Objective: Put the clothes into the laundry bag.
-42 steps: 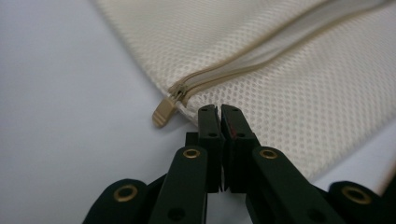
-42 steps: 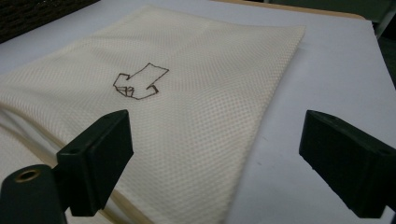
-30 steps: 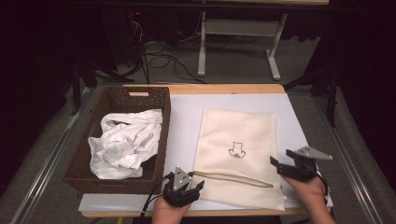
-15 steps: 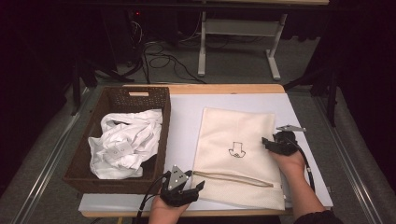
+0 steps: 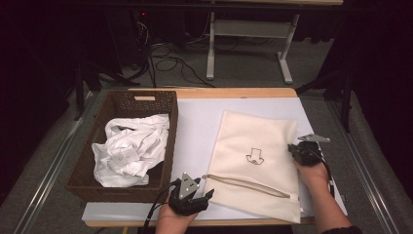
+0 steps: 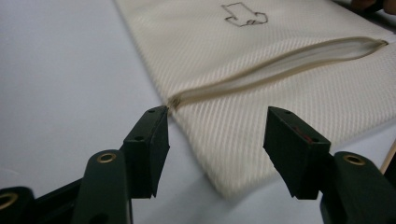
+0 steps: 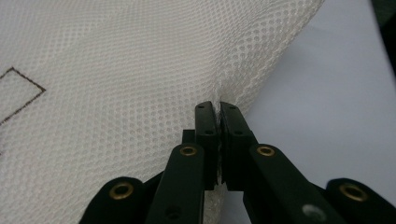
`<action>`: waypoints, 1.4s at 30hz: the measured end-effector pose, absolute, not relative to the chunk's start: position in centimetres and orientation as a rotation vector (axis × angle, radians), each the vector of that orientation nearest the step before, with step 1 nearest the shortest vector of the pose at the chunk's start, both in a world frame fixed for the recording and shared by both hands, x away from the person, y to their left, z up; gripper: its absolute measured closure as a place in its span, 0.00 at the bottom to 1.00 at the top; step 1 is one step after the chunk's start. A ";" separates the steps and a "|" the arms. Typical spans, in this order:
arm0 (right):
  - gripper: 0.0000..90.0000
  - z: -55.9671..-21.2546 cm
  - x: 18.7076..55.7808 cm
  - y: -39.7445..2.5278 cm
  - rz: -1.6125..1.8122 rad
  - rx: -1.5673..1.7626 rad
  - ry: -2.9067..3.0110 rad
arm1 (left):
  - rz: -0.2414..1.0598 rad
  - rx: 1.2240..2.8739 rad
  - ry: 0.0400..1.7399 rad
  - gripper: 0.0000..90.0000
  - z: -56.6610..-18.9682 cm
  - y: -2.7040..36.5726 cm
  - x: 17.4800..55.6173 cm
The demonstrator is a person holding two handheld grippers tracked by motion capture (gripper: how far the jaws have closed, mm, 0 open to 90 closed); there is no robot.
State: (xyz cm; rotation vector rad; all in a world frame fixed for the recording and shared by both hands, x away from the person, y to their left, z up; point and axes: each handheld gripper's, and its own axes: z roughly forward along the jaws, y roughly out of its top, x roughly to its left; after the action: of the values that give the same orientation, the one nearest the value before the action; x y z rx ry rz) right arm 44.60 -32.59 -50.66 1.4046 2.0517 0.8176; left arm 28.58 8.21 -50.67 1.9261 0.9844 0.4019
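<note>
A cream mesh laundry bag (image 5: 255,161) lies flat on the white table sheet, a small drawn mark at its middle and its zipper (image 5: 248,185) running across near the front end. My left gripper (image 5: 202,197) stands open just off the bag's front left corner. In the left gripper view the zipper's end (image 6: 175,100) sits just beyond my open left gripper (image 6: 217,135). My right gripper (image 5: 293,148) is at the bag's right edge. In the right gripper view, my right gripper (image 7: 218,109) is shut on that mesh edge (image 7: 229,88), which puckers upward.
A dark wicker basket (image 5: 92,178) stands at the left, holding crumpled white cloth (image 5: 129,151). The white sheet (image 5: 195,126) lies bare between basket and bag. Beyond the table's far wooden edge (image 5: 229,92) are cables and a stand's legs on the floor.
My right gripper moved forward along the bag's right side, from near the front right corner to its middle, where it now pinches the mesh. The left gripper stayed put.
</note>
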 end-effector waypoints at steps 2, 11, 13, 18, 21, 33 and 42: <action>0.88 -50.5 43.7 -34.5 0.767 1.400 2.031 | 0.394 1.936 0.995 0.46 -51.0 8.0 28.9; 0.58 -49.5 38.2 -33.9 0.907 1.268 1.985 | 0.335 2.012 0.972 0.49 -51.9 6.7 29.7; 0.57 -49.5 37.0 -33.8 0.933 1.260 1.977 | 0.328 2.046 0.968 0.54 -52.2 6.1 29.8; 0.56 -49.0 35.1 -33.7 0.970 1.241 1.964 | 0.337 2.079 0.954 0.76 -52.4 5.5 30.0; 0.56 -49.0 33.7 -33.6 0.976 1.222 1.973 | 0.339 2.077 0.960 0.93 -52.3 5.6 30.4; 0.55 -49.2 32.6 -33.3 0.992 1.215 1.999 | 0.501 2.018 1.071 0.81 -51.9 7.3 31.9; 0.20 -48.8 31.6 -32.0 1.148 1.181 2.029 | 0.523 1.963 0.944 0.22 -50.6 6.8 30.9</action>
State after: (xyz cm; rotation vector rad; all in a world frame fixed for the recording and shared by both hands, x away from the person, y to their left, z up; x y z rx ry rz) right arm 31.58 -31.97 -48.76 1.1811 2.0286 1.1483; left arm 30.87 6.77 -50.56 1.9629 0.9441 0.5233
